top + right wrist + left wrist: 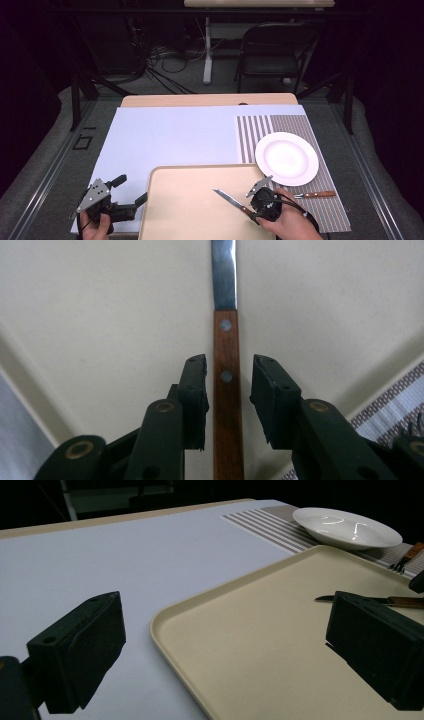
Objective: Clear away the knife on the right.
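Observation:
A wooden-handled knife [227, 197] lies on the beige tray [185, 210], blade pointing away to the left. My right gripper [253, 209] stands over its handle [226, 365], one jaw on each side with a thin gap to the wood, so it is open and the knife rests on the tray [100, 315]. My left gripper [131, 189] hovers at the tray's left edge, open wide and holding nothing [225, 655]. The left gripper view shows the knife [405, 601] lying past its right jaw.
A white plate [286, 158] sits on a striped placemat [260, 130] at the right, with a wooden-handled fork [315, 194] in front of it. A white sheet [170, 135] covers the table. A chair and a table leg stand beyond the far edge.

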